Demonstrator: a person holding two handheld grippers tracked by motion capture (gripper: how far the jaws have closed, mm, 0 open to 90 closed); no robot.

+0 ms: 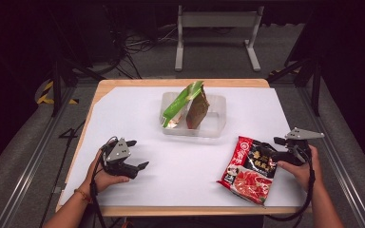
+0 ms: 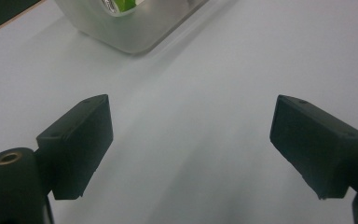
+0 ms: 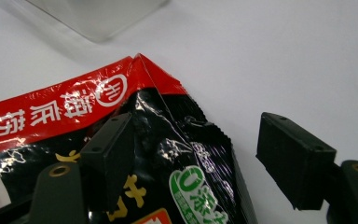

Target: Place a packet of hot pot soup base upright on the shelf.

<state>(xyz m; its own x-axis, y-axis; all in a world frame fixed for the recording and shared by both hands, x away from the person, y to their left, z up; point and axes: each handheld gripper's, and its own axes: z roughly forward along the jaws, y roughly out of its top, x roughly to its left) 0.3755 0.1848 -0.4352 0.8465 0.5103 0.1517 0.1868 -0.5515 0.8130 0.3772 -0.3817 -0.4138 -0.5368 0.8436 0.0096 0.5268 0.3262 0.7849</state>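
Observation:
A red and black snack packet (image 1: pixel 249 168) lies flat on the white table at the front right. My right gripper (image 1: pixel 274 148) is at its right edge. In the right gripper view the jaws of my right gripper (image 3: pixel 193 140) stand wide apart: one is over the packet (image 3: pixel 74 102), the other is over bare table, and neither pad presses on the crinkled edge between them. My left gripper (image 1: pixel 140 154) rests at the front left, open, with nothing between its fingers (image 2: pixel 81 135). A clear plastic tub (image 1: pixel 214 124) at mid-table holds a green packet (image 1: pixel 180 102) and a brown one (image 1: pixel 198 110), both upright.
The white sheet (image 1: pixel 138 109) covers a wooden tabletop with edges all round. The tub's corner (image 2: pixel 130 32) is ahead of my left gripper. A white metal frame (image 1: pixel 216 21) and cables stand on the floor behind.

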